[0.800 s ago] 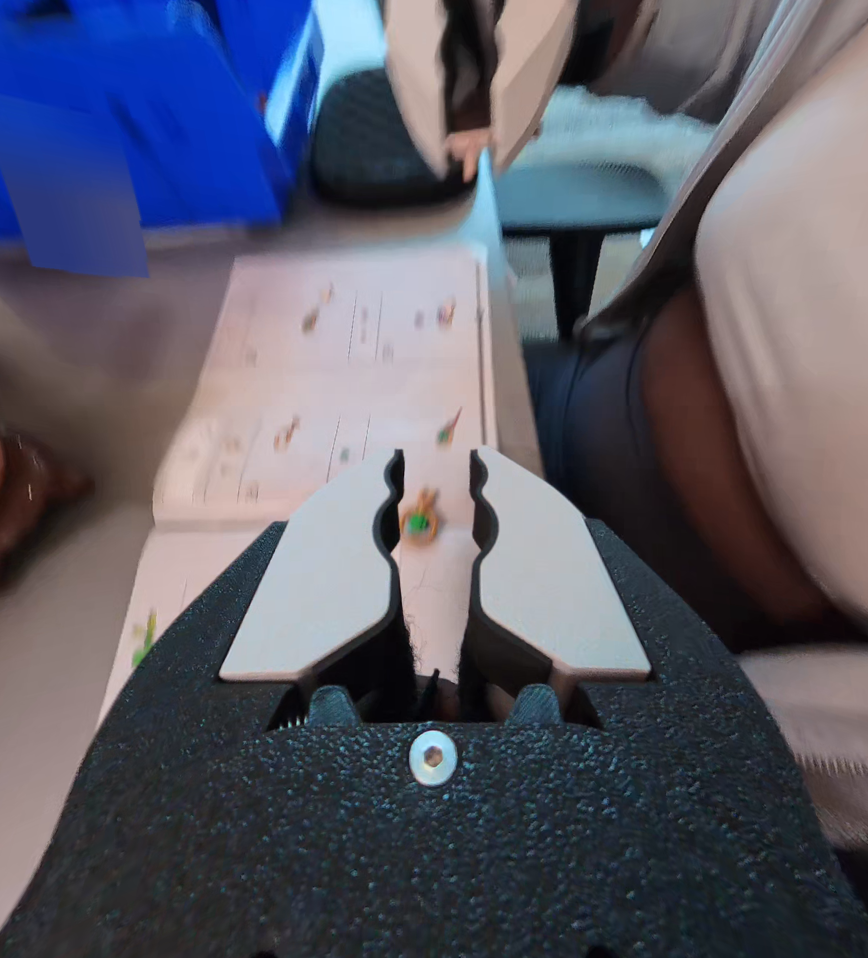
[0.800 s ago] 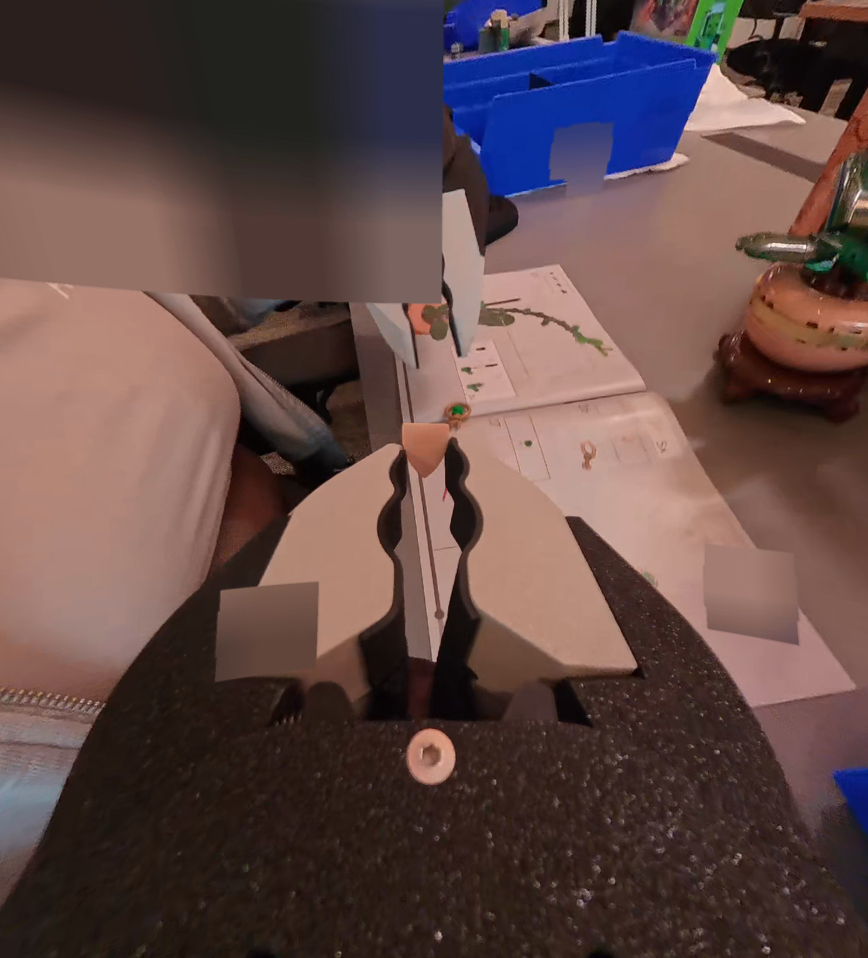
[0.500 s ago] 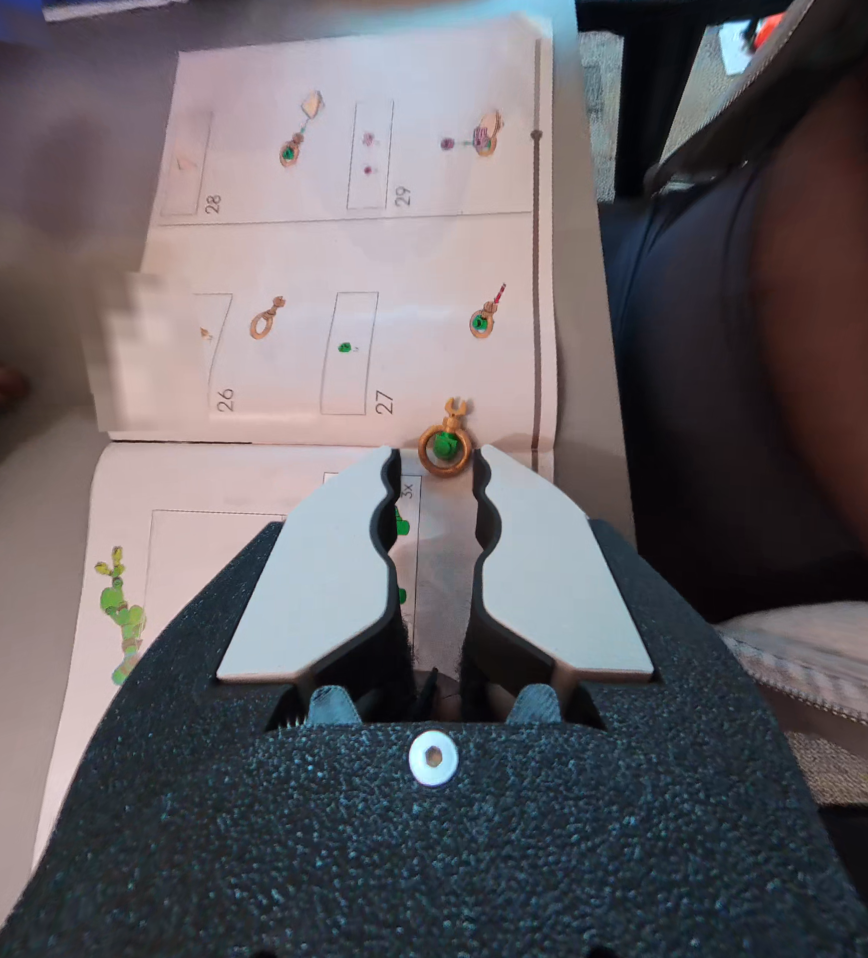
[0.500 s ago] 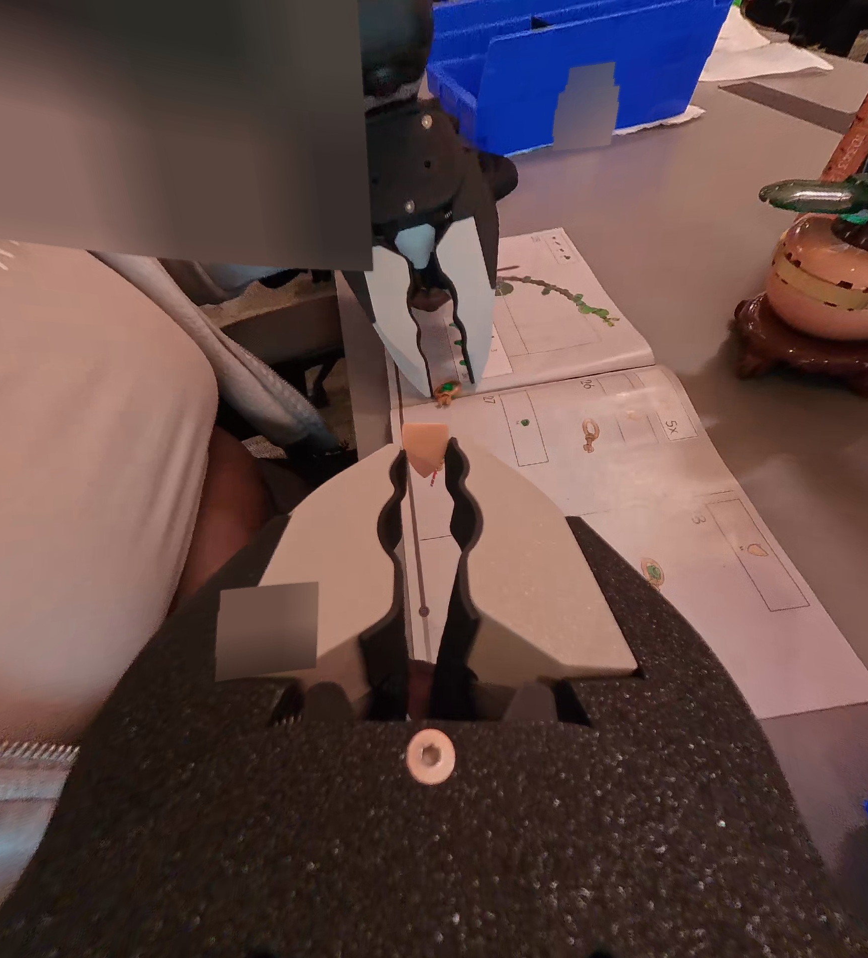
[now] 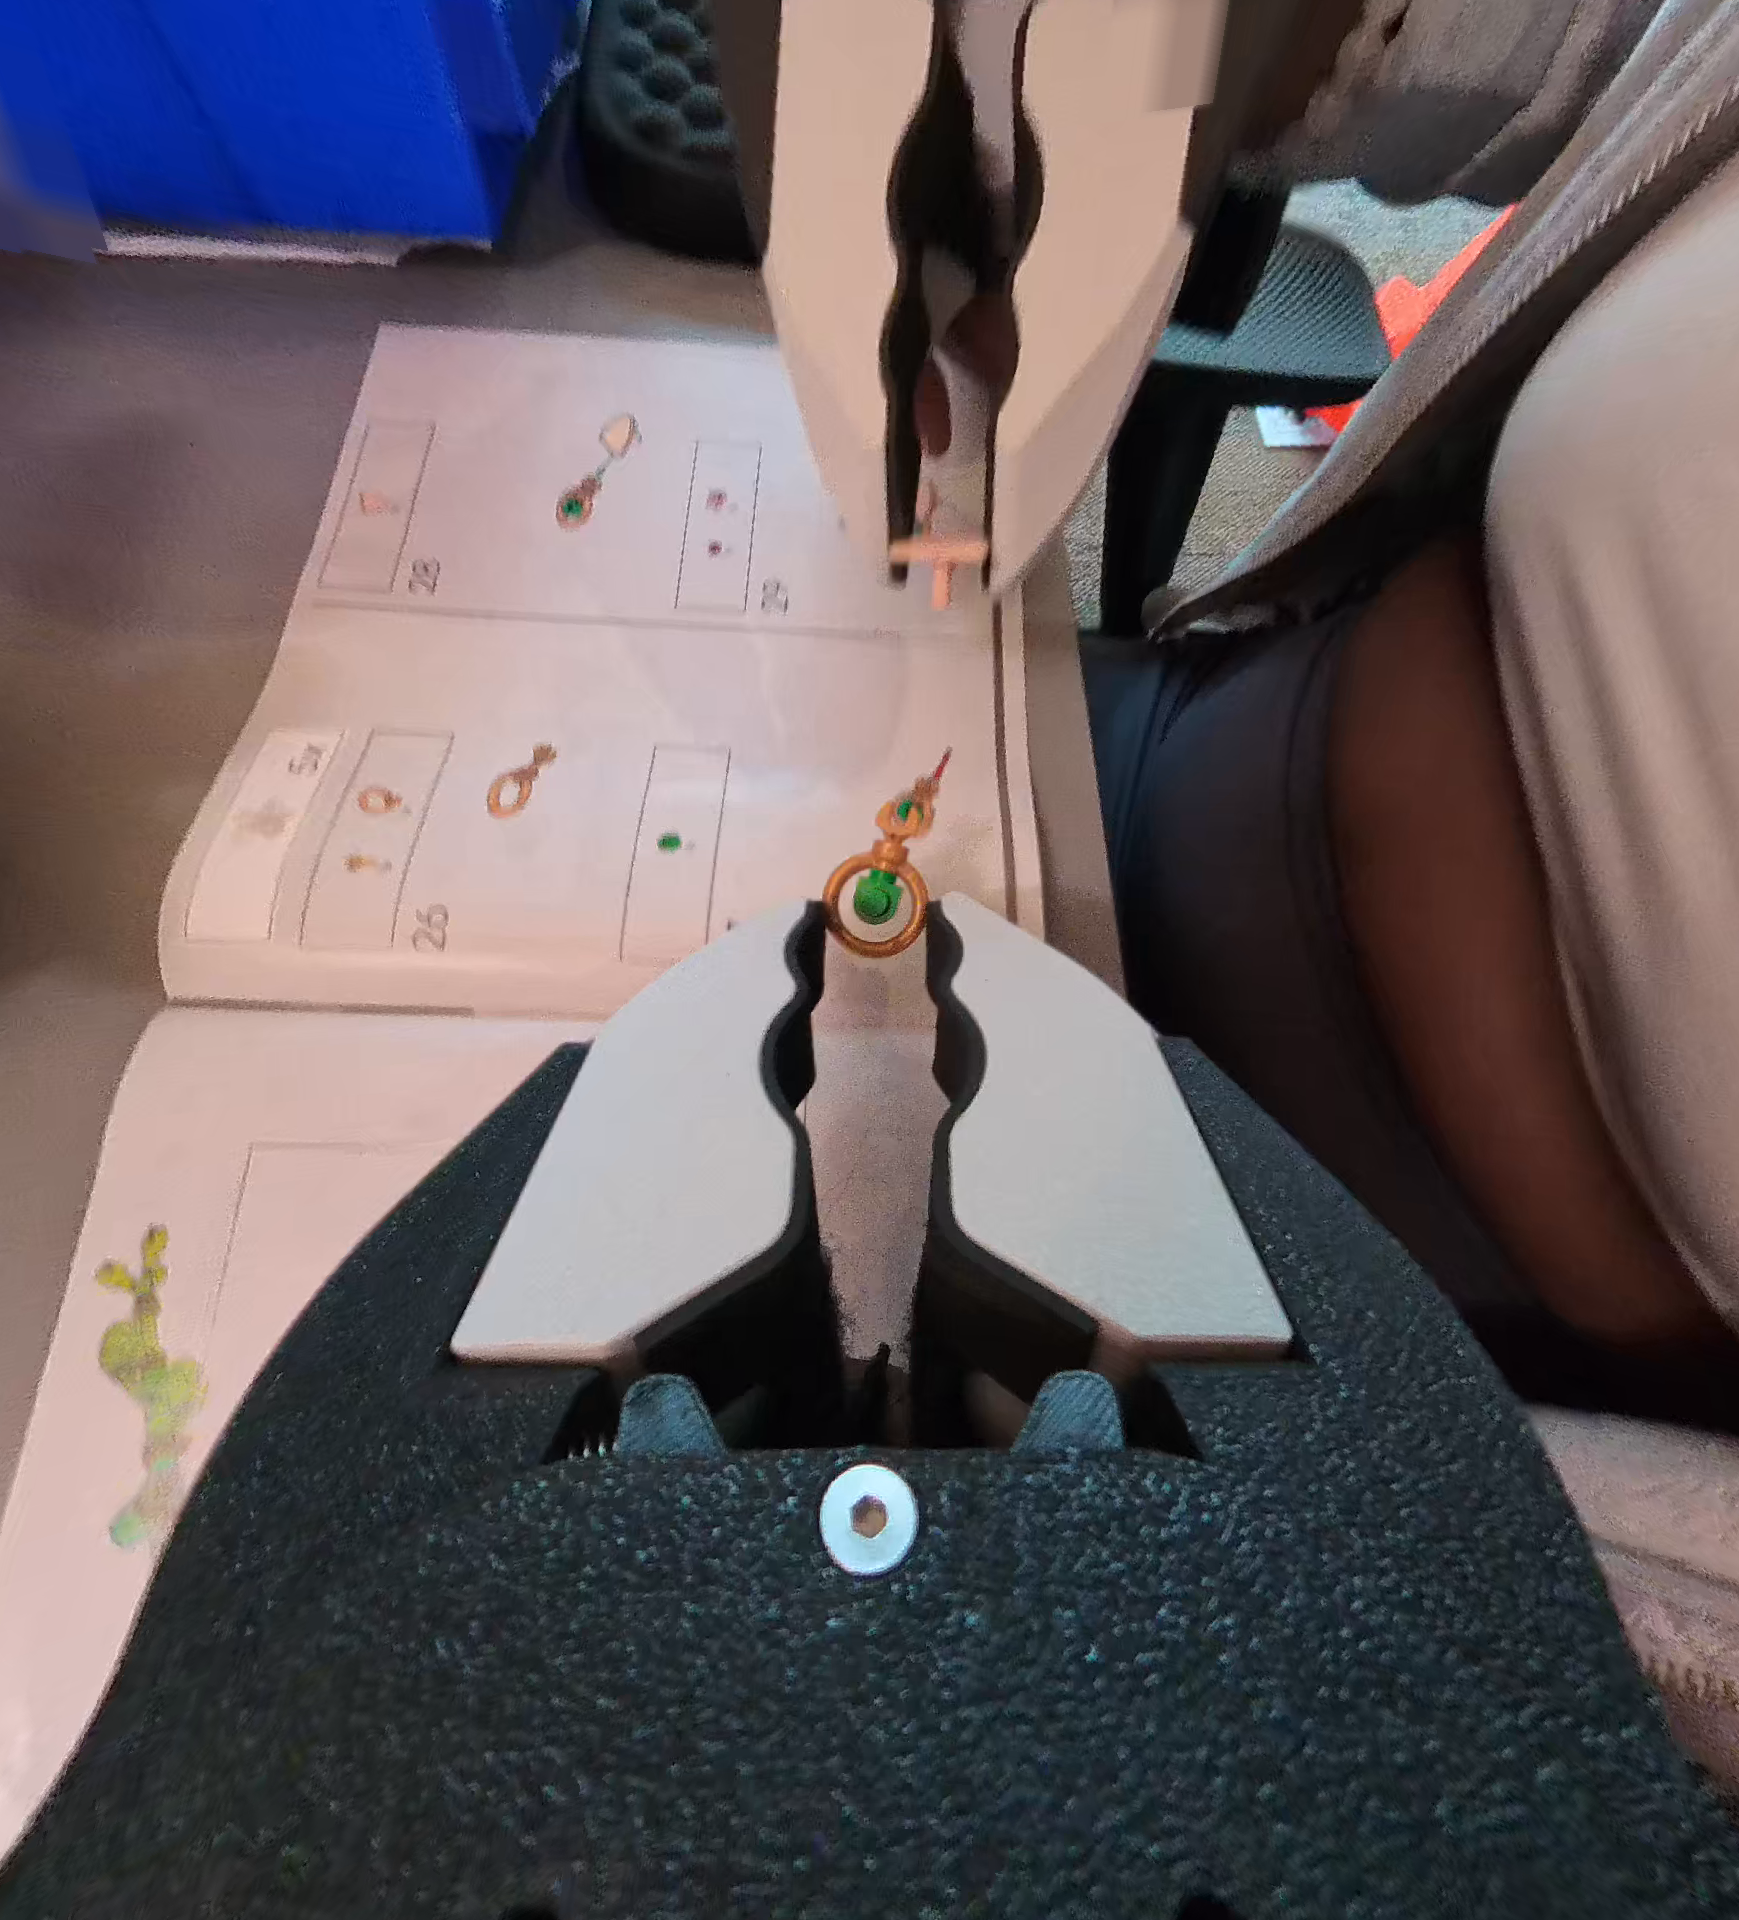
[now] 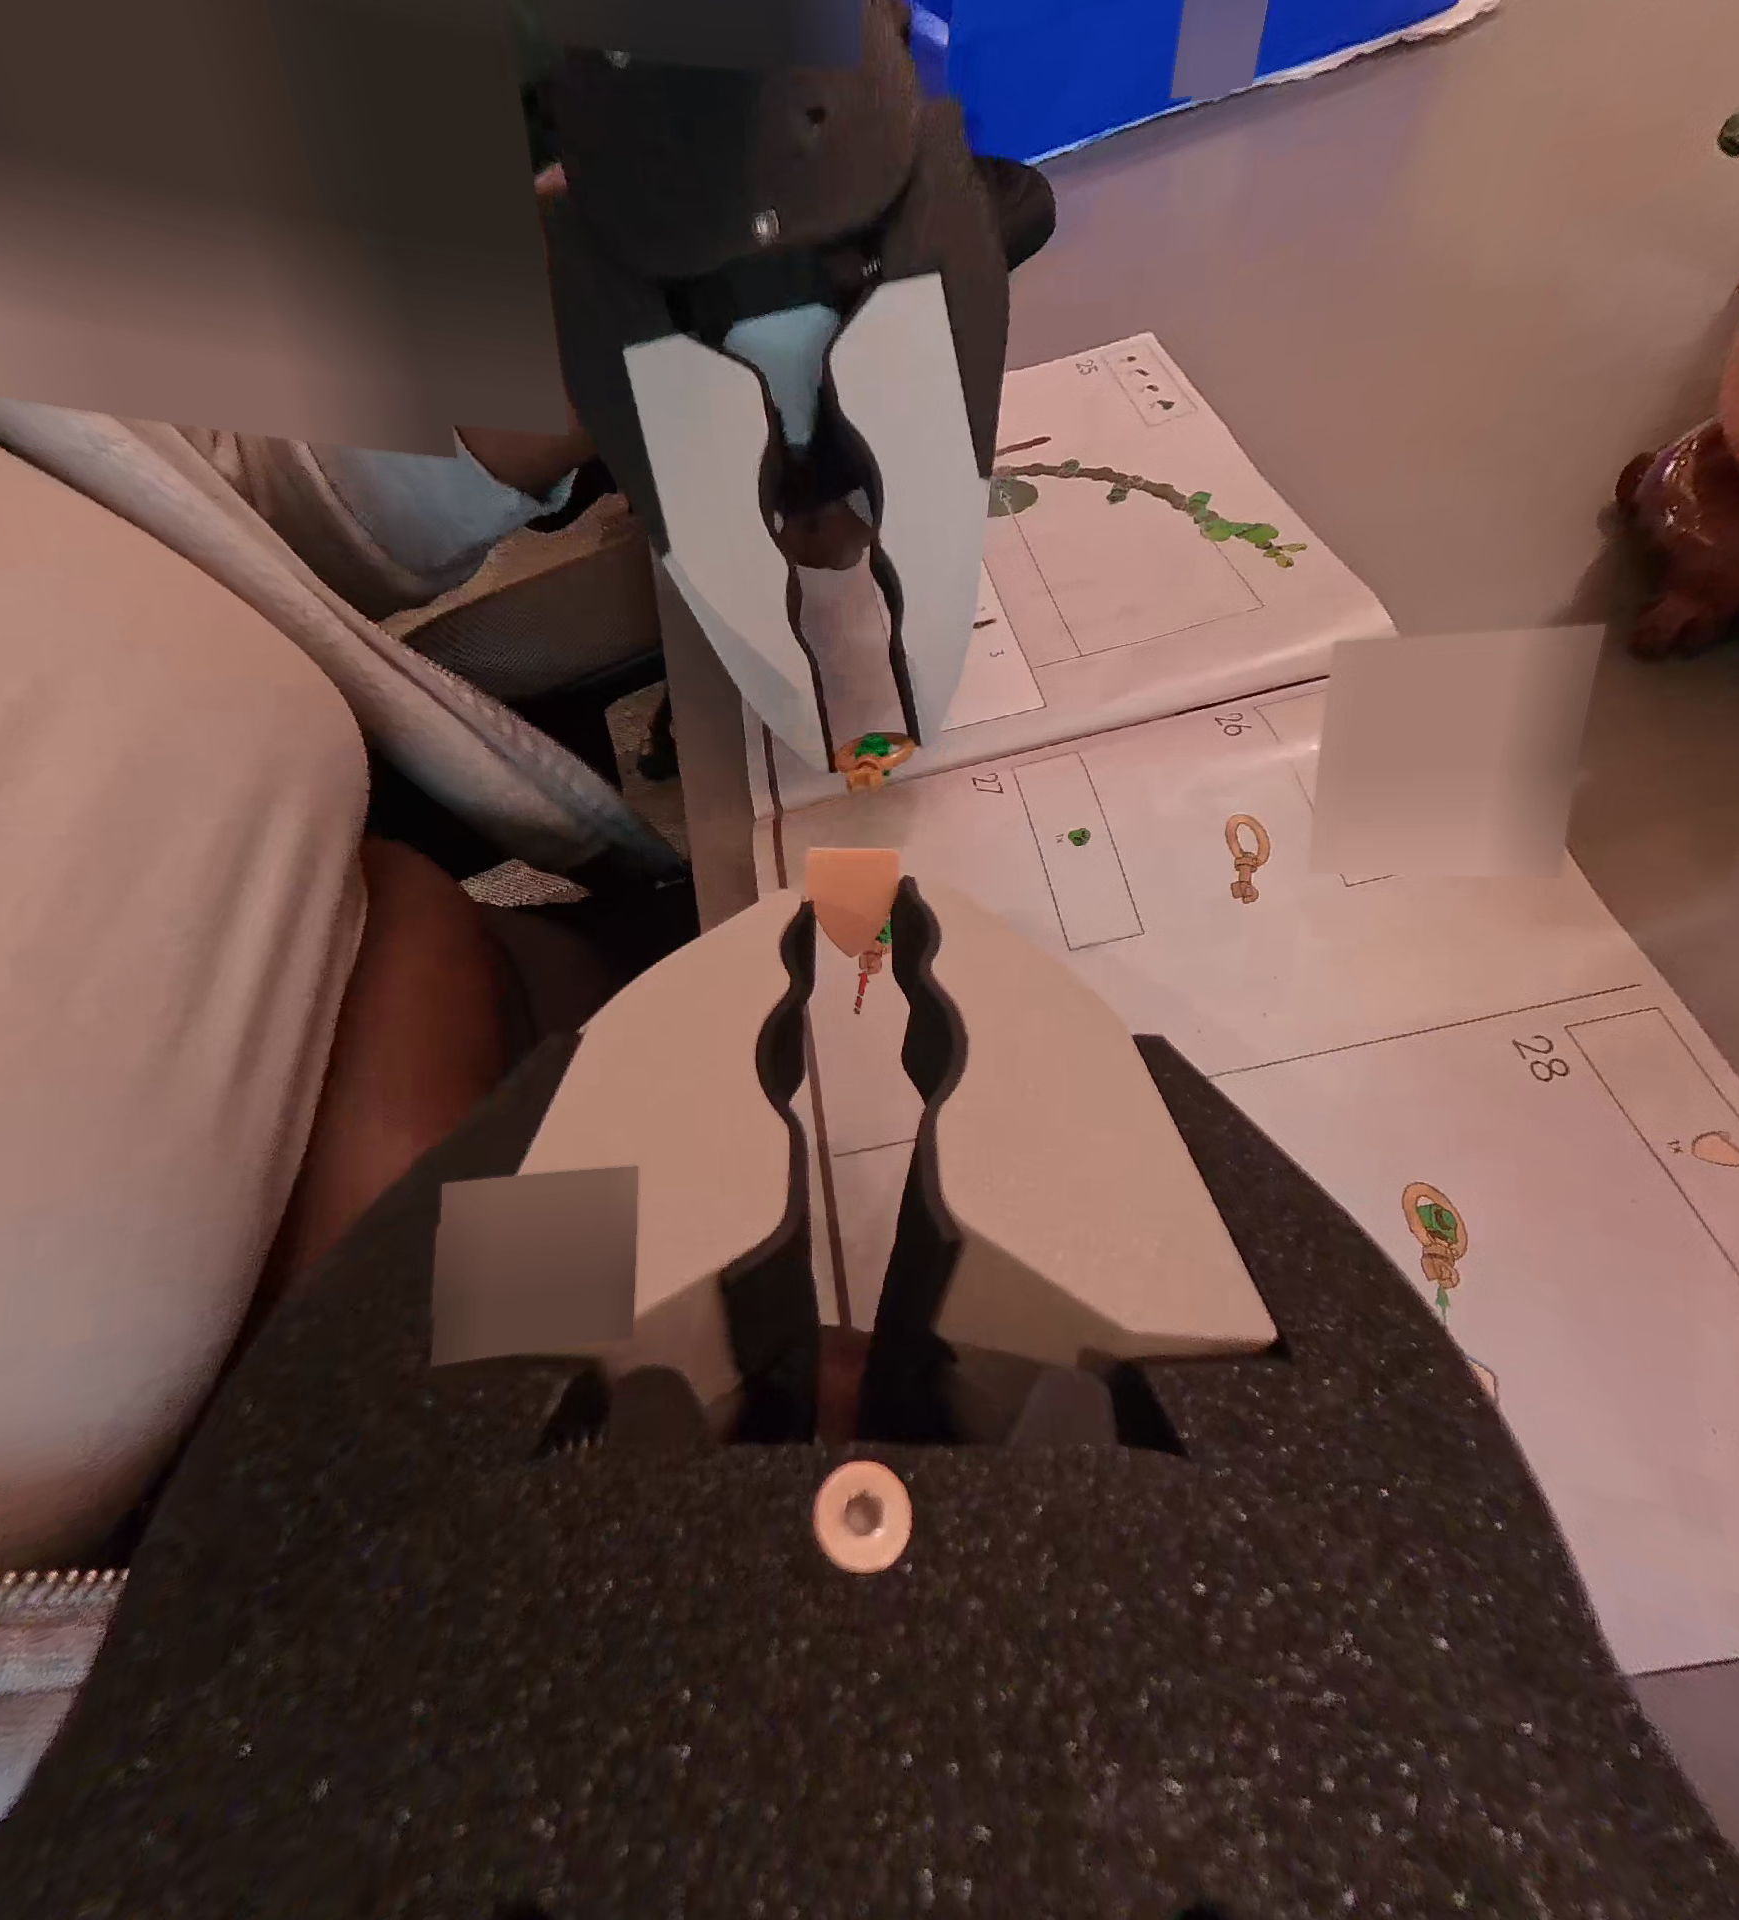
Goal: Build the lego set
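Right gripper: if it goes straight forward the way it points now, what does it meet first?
Probably the left gripper, which faces it holding a gold ring piece with green stud; depth is unclear.

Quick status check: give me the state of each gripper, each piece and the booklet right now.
Left gripper: shut on the gold ring piece.
Gold ring piece: pinched at the fingertips, green stud inside.
Right gripper: shut on the tan petal piece.
Tan petal piece: held at the fingertips, point toward the camera.
Instruction booklet: open, flat on the table.
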Demonstrator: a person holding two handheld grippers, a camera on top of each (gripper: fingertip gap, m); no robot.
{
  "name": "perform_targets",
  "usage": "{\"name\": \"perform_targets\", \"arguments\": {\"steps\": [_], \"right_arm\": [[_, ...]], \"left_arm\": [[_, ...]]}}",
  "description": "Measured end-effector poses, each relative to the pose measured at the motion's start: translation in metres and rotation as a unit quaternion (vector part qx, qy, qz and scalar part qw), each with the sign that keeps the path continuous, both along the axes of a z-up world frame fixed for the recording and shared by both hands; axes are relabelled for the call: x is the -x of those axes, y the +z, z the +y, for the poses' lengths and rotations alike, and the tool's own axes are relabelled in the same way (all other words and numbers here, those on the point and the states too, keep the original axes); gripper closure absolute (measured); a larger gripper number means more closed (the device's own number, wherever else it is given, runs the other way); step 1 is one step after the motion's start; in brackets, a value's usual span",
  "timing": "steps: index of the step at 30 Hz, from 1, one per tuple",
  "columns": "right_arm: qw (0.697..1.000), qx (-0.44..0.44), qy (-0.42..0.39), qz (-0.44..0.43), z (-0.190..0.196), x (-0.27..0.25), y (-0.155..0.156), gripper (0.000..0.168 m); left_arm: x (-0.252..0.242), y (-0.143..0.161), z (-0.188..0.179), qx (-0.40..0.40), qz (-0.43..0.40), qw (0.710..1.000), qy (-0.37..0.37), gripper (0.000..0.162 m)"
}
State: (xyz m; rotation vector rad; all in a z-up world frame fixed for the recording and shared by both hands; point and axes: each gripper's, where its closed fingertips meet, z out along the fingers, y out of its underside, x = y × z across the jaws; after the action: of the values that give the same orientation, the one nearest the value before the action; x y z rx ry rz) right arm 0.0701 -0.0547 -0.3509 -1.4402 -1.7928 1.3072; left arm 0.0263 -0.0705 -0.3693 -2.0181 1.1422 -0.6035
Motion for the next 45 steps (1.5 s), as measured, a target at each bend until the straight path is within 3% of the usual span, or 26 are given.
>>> {"name": "perform_targets", "arguments": {"steps": [5, 16, 30, 45], "right_arm": [[0.998, -0.04, 0.0, -0.039, 0.007, -0.005, -0.014, 0.154], [0.988, -0.095, 0.0, -0.124, 0.01, -0.009, -0.038, 0.154], [0.981, -0.107, 0.003, -0.161, 0.011, -0.012, -0.043, 0.154], [0.945, -0.162, 0.019, -0.283, 0.013, -0.015, -0.044, 0.155]], "left_arm": [[-0.018, -0.011, 0.017, 0.024, 0.062, 0.998, -0.016, 0.144], [-0.04, -0.025, 0.022, 0.03, 0.045, 0.998, -0.036, 0.144], [-0.042, -0.025, 0.023, 0.017, 0.05, 0.998, -0.034, 0.144], [-0.043, -0.025, 0.023, 0.002, 0.047, 0.999, -0.021, 0.144]]}}
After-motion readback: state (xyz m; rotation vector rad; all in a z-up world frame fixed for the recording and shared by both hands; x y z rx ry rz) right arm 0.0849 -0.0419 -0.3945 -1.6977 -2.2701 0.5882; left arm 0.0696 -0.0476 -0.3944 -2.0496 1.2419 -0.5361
